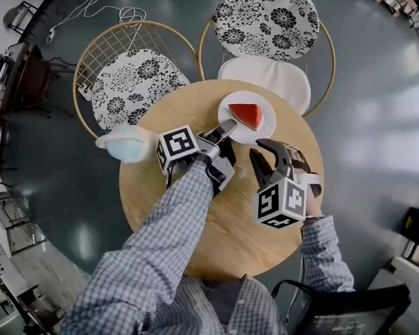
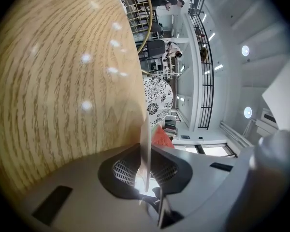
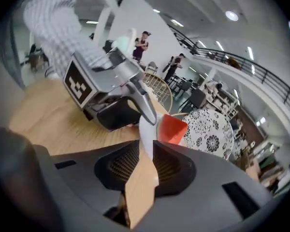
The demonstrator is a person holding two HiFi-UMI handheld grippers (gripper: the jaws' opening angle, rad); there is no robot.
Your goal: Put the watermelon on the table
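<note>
A red wedge of watermelon (image 1: 247,114) lies on a white plate (image 1: 264,128) at the far side of the round wooden table (image 1: 188,107). My left gripper (image 1: 227,126) is at the plate's near-left rim. In the left gripper view the jaws (image 2: 145,149) are shut on the thin white plate edge (image 2: 144,134), with the watermelon (image 2: 160,137) just beyond. My right gripper (image 1: 269,153) hovers just in front of the plate, open by a narrow gap with nothing in it. The right gripper view (image 3: 147,151) shows the watermelon (image 3: 172,128), the plate (image 3: 146,129) and the left gripper (image 3: 135,93) ahead.
Two wire chairs with floral cushions (image 1: 129,82) (image 1: 265,9) stand behind the table, the right one with a white cushion (image 1: 265,75). A pale blue-white object (image 1: 129,144) rests at the table's left edge. A dark bag (image 1: 349,309) is near right.
</note>
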